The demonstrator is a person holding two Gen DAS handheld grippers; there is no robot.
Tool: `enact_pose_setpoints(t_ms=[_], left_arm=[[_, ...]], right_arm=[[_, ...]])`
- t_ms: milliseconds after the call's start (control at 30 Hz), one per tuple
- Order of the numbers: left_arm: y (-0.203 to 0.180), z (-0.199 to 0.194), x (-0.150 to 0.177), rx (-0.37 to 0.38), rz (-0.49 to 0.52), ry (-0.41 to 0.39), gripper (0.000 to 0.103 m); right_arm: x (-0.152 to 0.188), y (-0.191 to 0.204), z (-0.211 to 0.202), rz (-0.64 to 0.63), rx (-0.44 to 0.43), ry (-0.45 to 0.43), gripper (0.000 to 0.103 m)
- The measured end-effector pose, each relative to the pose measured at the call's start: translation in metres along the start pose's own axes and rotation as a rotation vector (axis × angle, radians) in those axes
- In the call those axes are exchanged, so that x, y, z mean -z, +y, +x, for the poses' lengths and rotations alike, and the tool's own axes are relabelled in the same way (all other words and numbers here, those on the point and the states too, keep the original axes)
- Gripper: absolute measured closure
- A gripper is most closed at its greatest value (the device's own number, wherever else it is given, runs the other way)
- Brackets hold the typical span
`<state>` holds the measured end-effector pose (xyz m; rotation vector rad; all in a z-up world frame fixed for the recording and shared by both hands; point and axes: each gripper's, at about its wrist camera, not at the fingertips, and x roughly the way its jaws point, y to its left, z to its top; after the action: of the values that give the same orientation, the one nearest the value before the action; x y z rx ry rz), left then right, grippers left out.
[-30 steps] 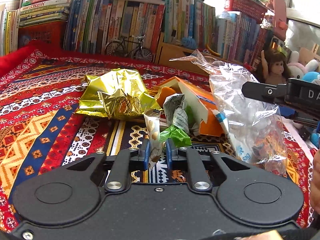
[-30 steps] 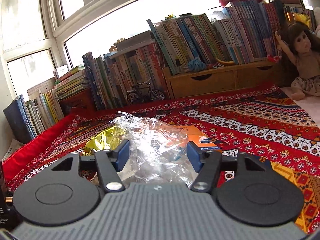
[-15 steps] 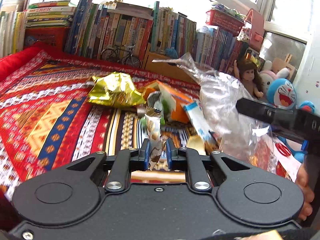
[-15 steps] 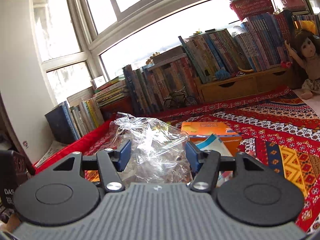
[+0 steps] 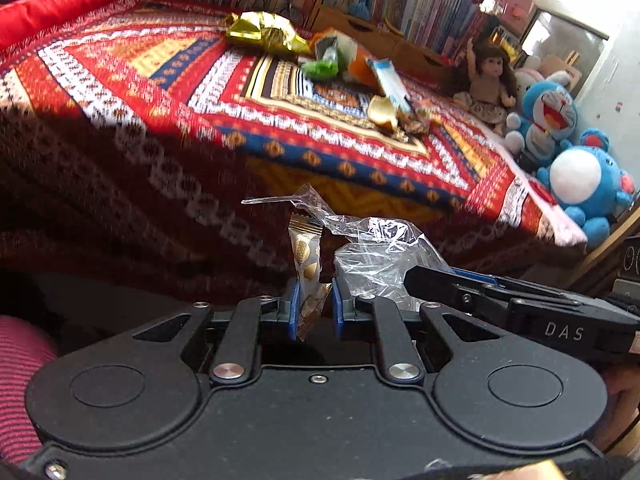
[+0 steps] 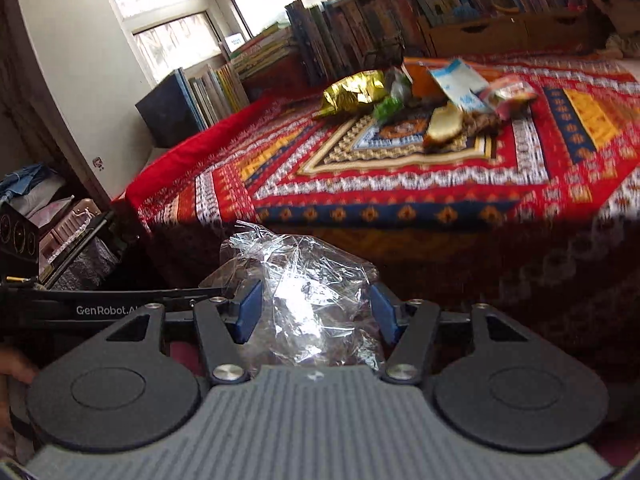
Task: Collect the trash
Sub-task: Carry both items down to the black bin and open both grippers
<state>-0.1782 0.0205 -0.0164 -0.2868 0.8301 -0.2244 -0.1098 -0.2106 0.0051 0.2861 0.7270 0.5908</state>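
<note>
1. Left claw (image 5: 315, 304) was pinching a small gold-patterned snack wrapper (image 5: 307, 264), which stuck up between the blue pads, out past the edge of the bed.
2. Right claw (image 6: 315, 312) sat spread wide, a crumpled clear plastic bag (image 6: 304, 284) bunched between its fingers; can't tell if the pads actually gripped it.
3. Rest of the trash lay well apart on the red patterned blanket (image 5: 160, 68): gold foil bag (image 5: 264, 32), orange carton (image 6: 420, 76), green wrapper (image 5: 320, 67).
</note>
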Motion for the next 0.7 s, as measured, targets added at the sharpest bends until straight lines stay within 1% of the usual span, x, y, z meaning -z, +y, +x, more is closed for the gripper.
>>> enact_pose_setpoints(t_ms=[133,200,267,333,367,500,533,567,633,700], left_arm=[[0.013,0.039,0.024,-0.029,-0.021,0.097,0.088],[0.020,0.067,0.033,-0.044,-0.015,0.153,0.088],[0.030,0.096,0.042,-0.054,-0.032,0.201,0.088],[0.042,0.130,0.053,-0.071,-0.055,0.260,0.087],[0.047,0.144,0.060,-0.077,-0.065,0.275,0.087],[0.070,0.209,0.088,-0.142,-0.135,0.386,0.087],[0.075,0.222,0.096,-0.171,-0.138,0.410,0.087],[0.078,0.232,0.104,-0.200,-0.131,0.433,0.087],[0.083,0.245,0.120,-0.246,-0.101,0.454,0.087],[0.087,0.253,0.136,-0.267,-0.082,0.477,0.086]], right_arm=[[0.033,-0.021,0.020,0.099,0.044,0.083,0.041],[0.047,-0.031,0.034,0.126,0.082,0.113,0.041],[0.062,-0.043,0.053,0.158,0.129,0.146,0.041],[0.078,-0.057,0.073,0.201,0.157,0.182,0.041],[0.088,-0.066,0.085,0.229,0.174,0.199,0.041],[0.126,-0.099,0.131,0.343,0.238,0.264,0.041],[0.136,-0.106,0.141,0.366,0.253,0.278,0.041],[0.144,-0.111,0.149,0.383,0.274,0.297,0.041],[0.156,-0.119,0.163,0.401,0.326,0.355,0.041],[0.160,-0.122,0.170,0.395,0.346,0.380,0.041]])
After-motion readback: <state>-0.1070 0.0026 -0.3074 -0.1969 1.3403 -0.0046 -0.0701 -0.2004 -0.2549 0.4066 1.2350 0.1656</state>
